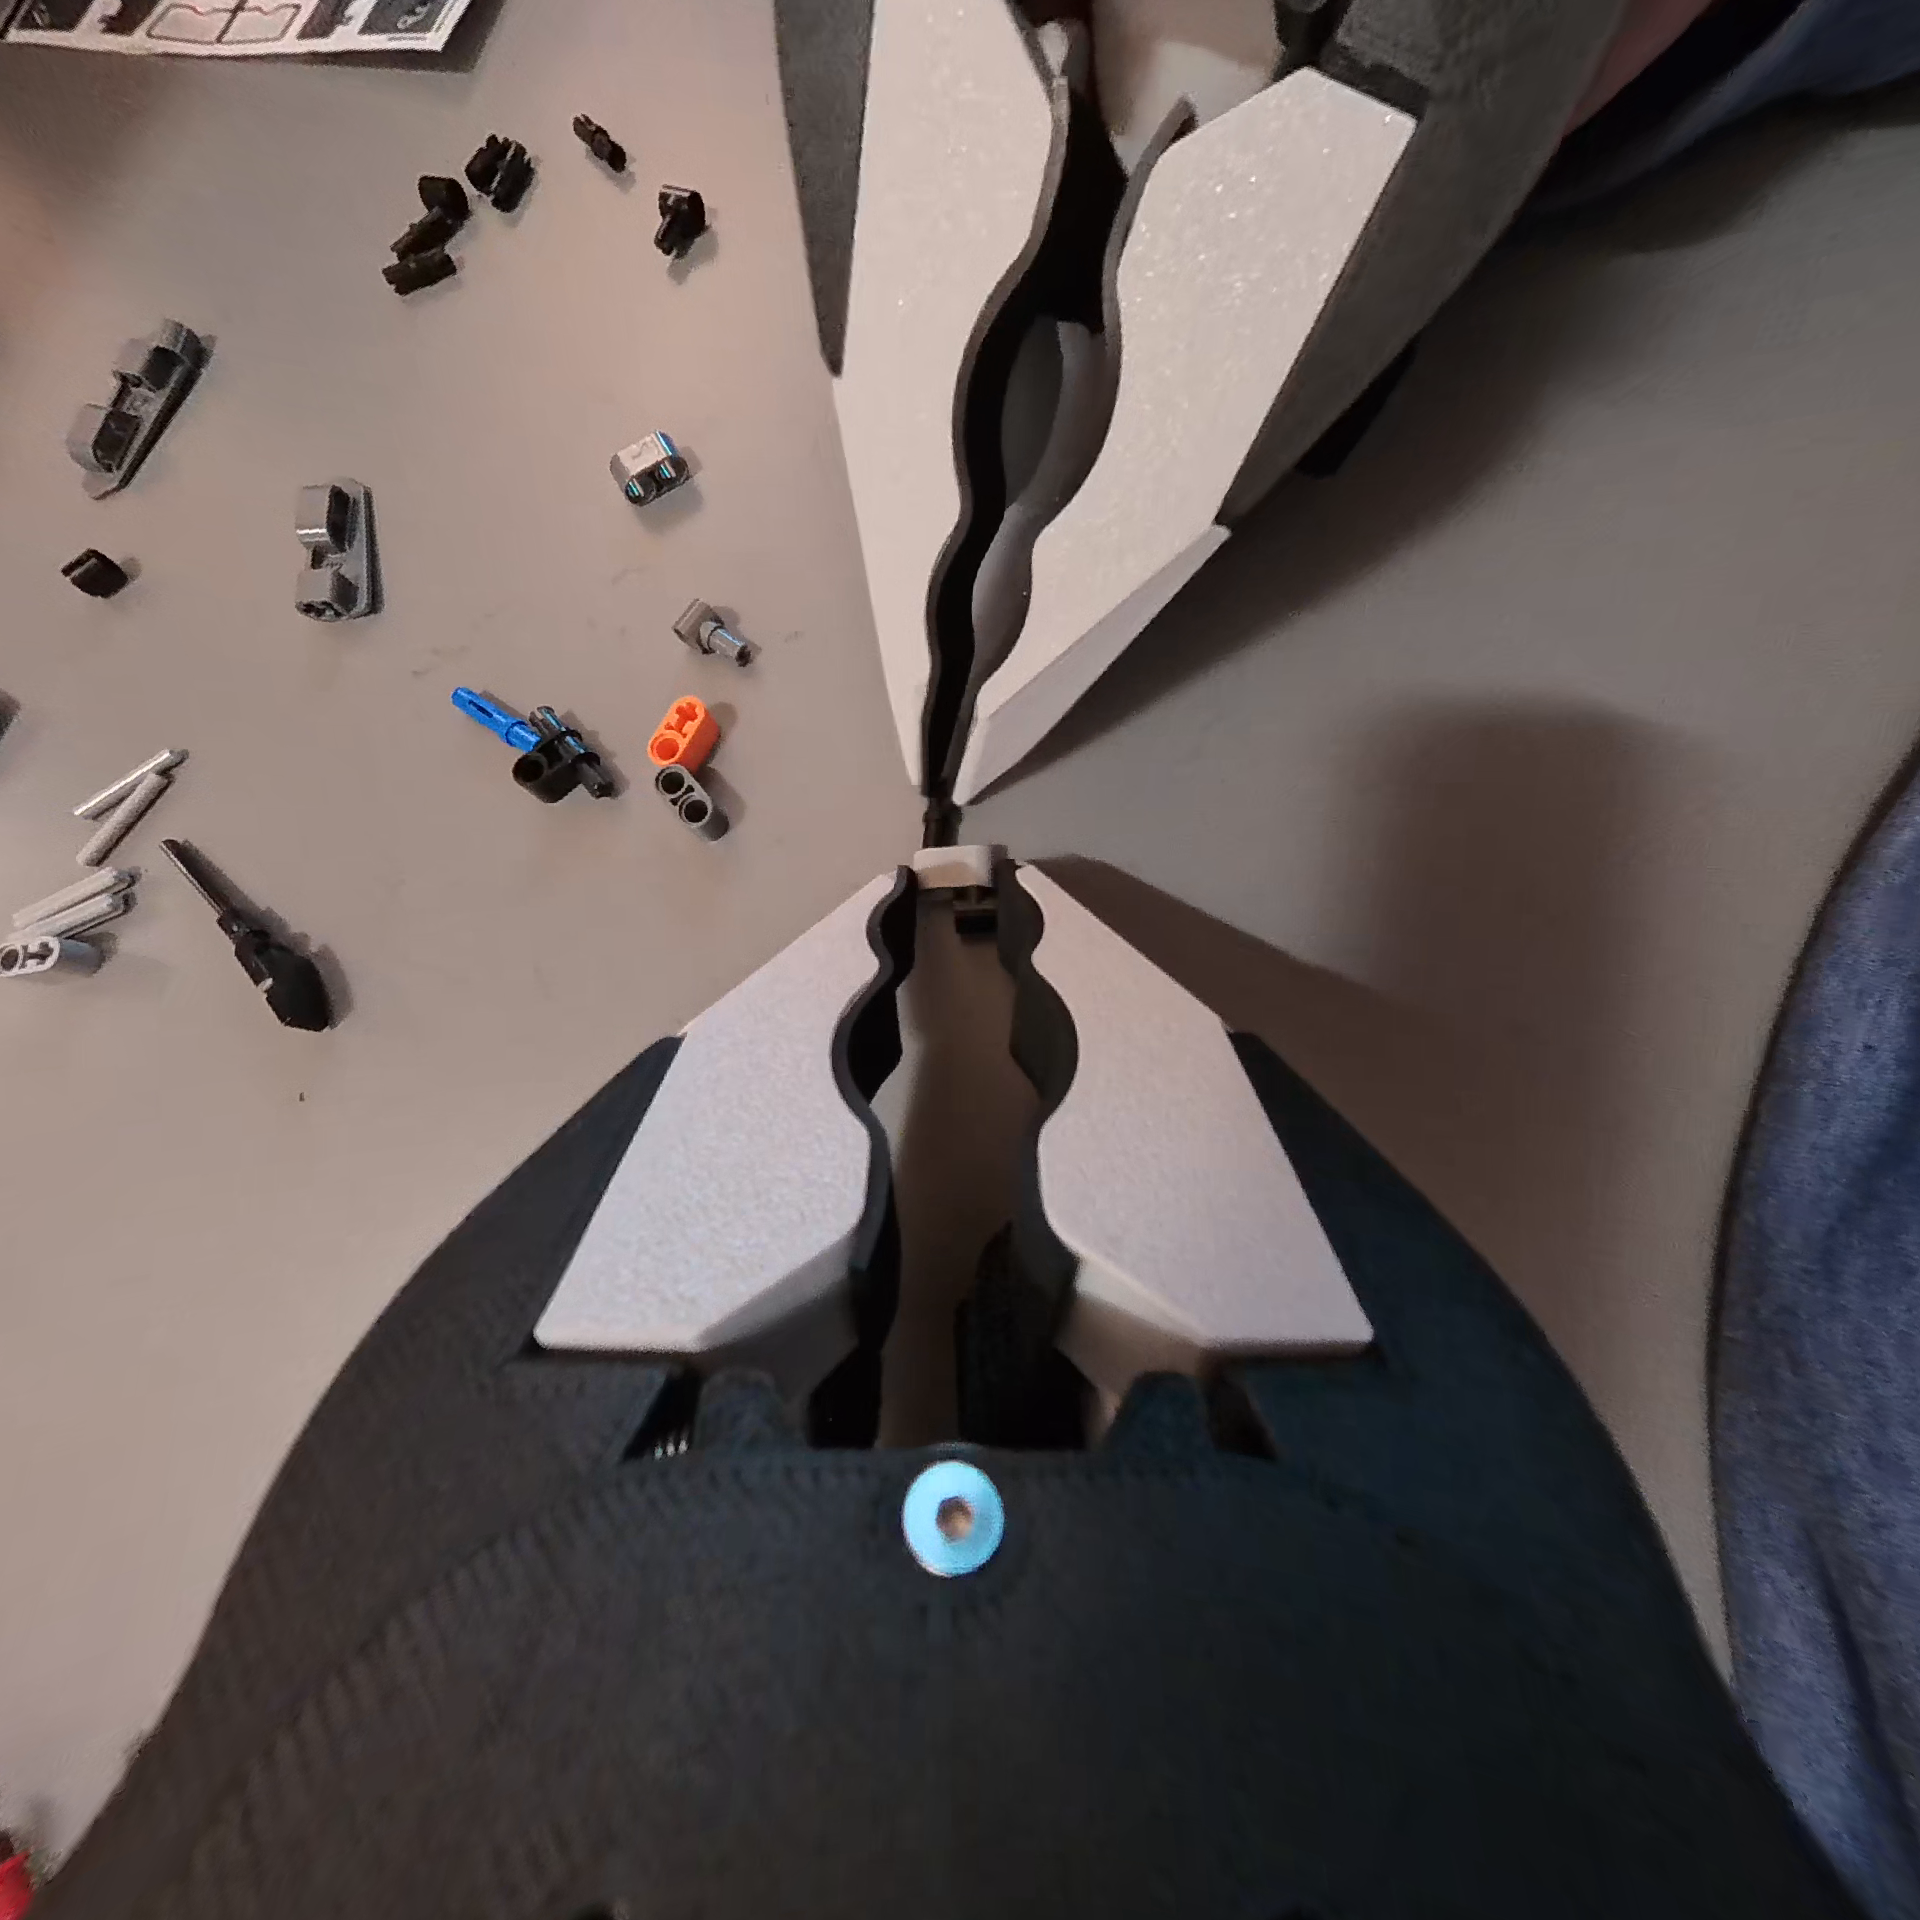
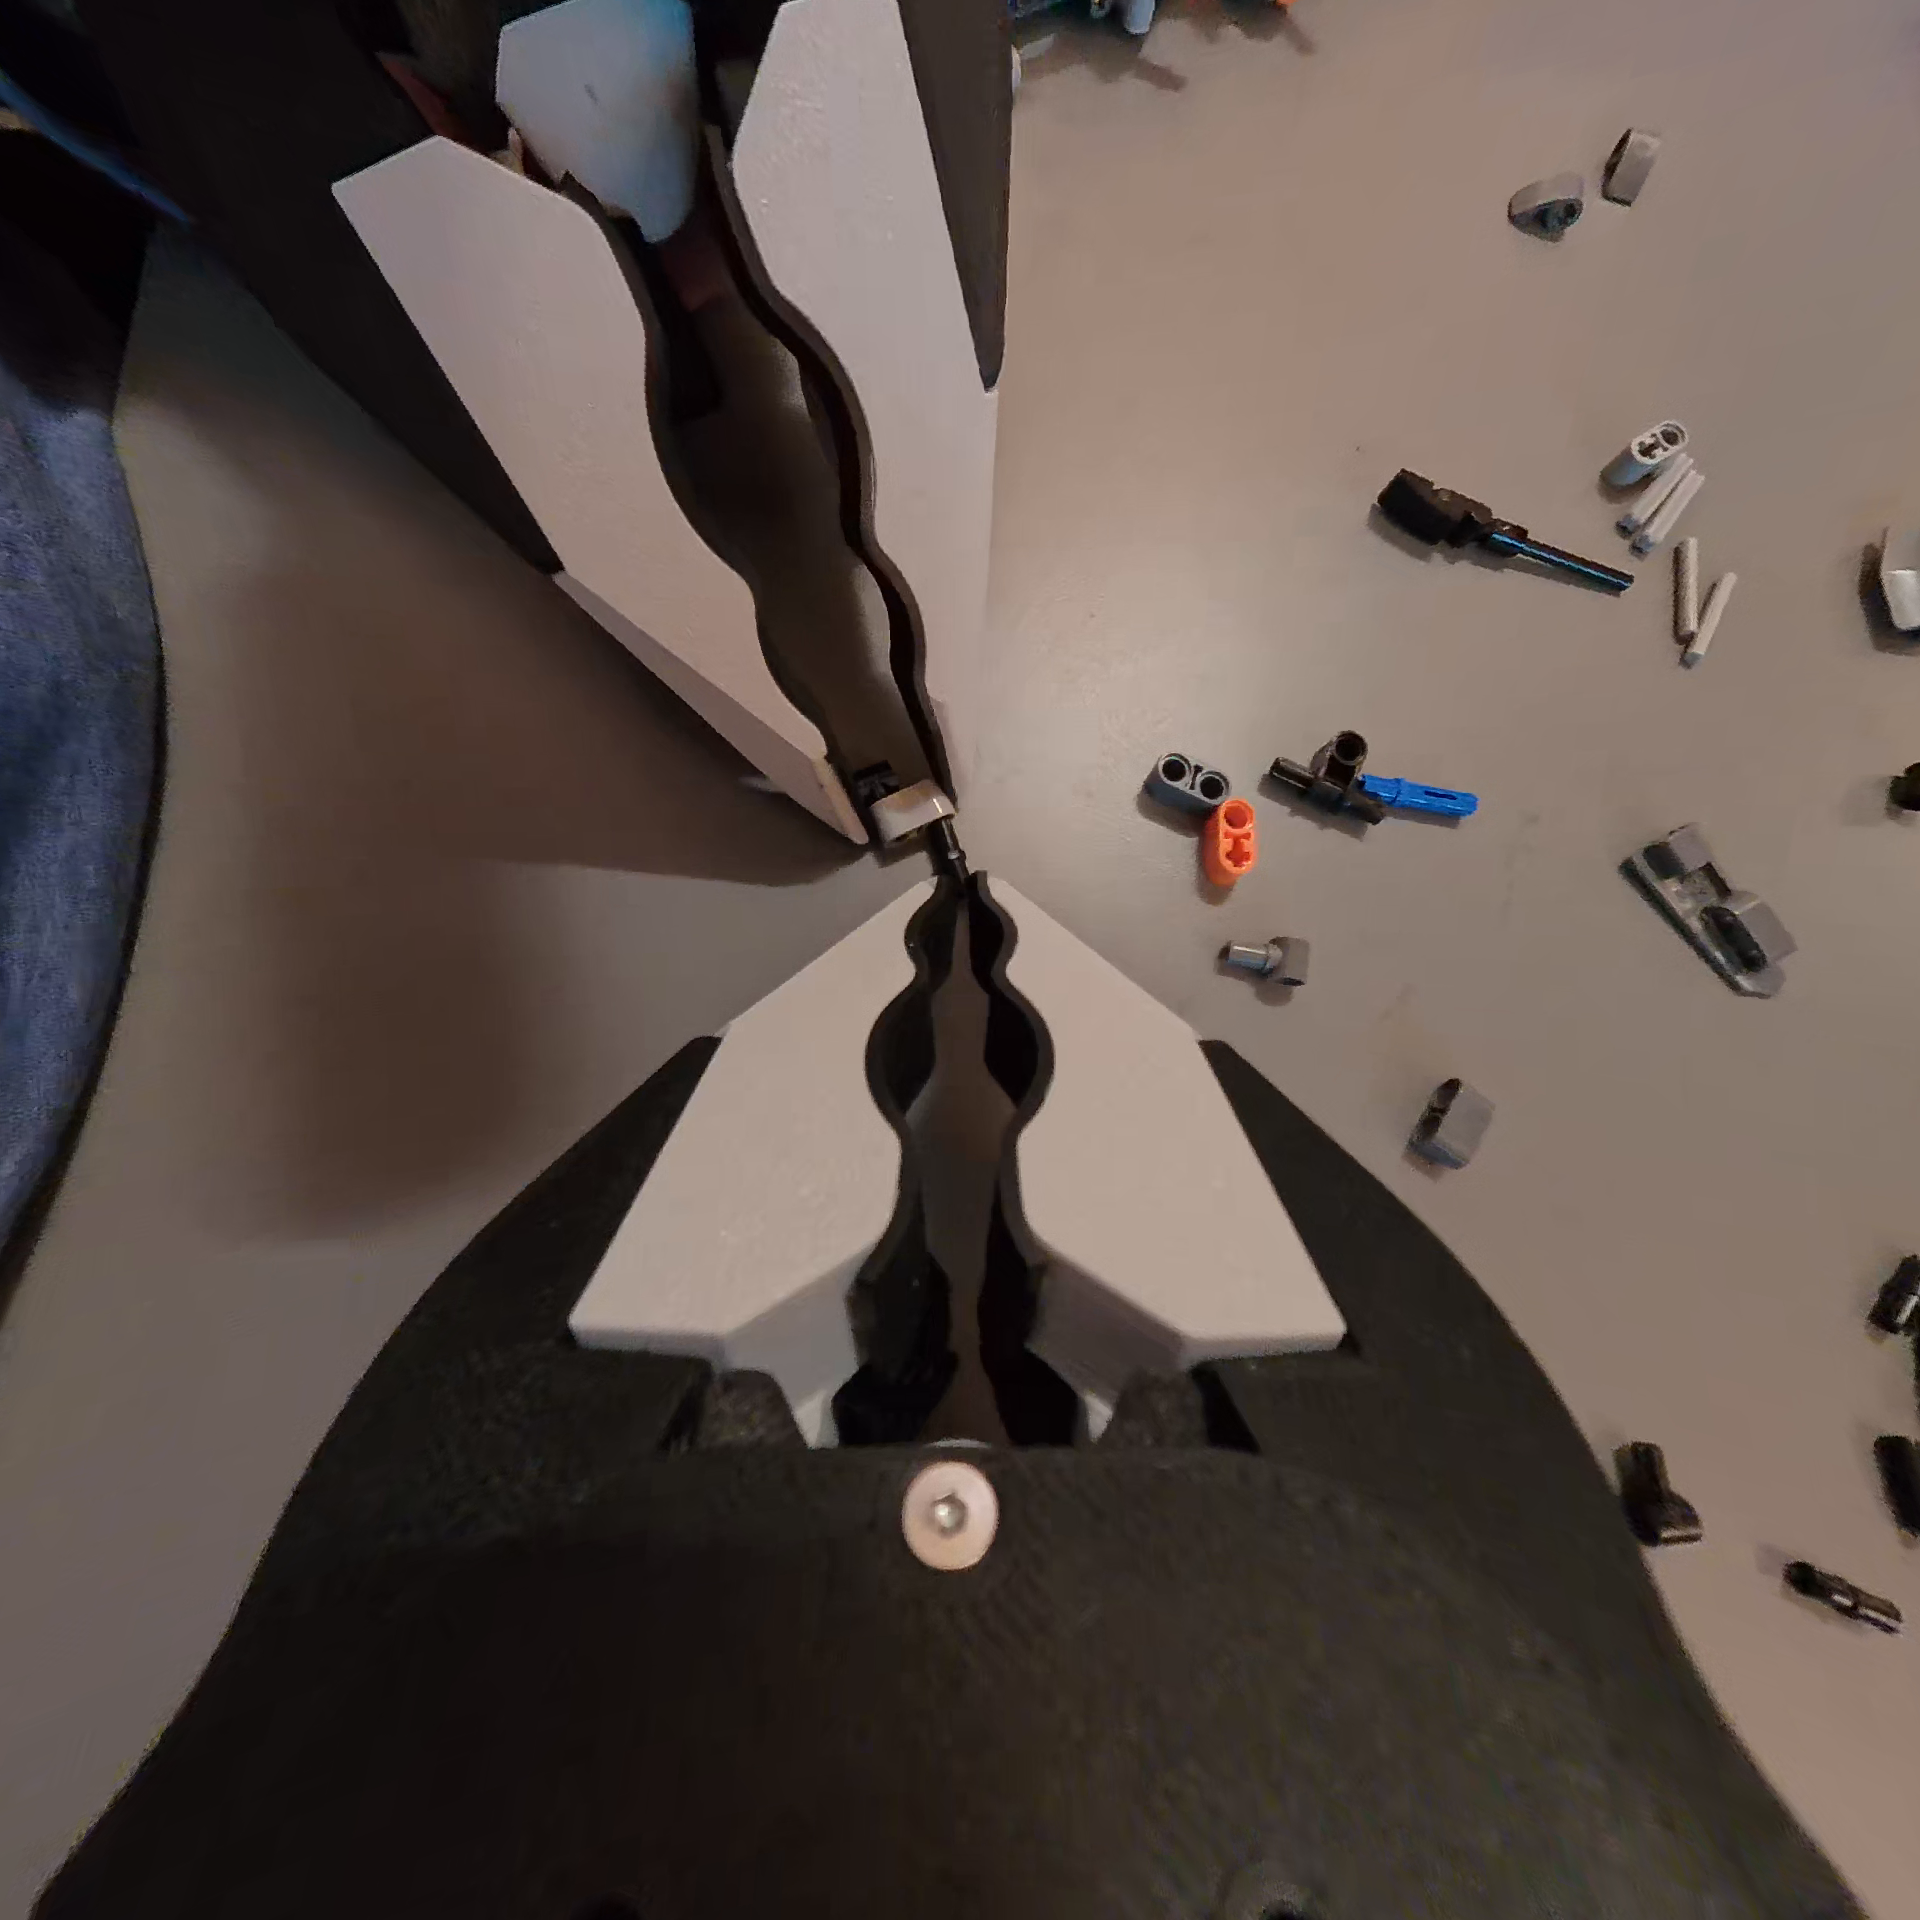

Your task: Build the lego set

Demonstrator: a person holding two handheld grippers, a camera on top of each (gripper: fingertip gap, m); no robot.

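Lego pieces (image 1: 686, 727) beside, seemingly unobstructed.

Loose lego pieces (image 1: 686, 727) lie scattered on the grey table (image 1: 1455, 582), beside a printed sheet (image 1: 239, 21).

No writing, number or brand mark can be read in either view. The only printed thing is a sheet (image 1: 239, 26) at the far left edge of the tabletop (image 1: 520, 1091) in the left wrist view, cut off by the frame; it shows line drawings in boxes, with no legible characters.
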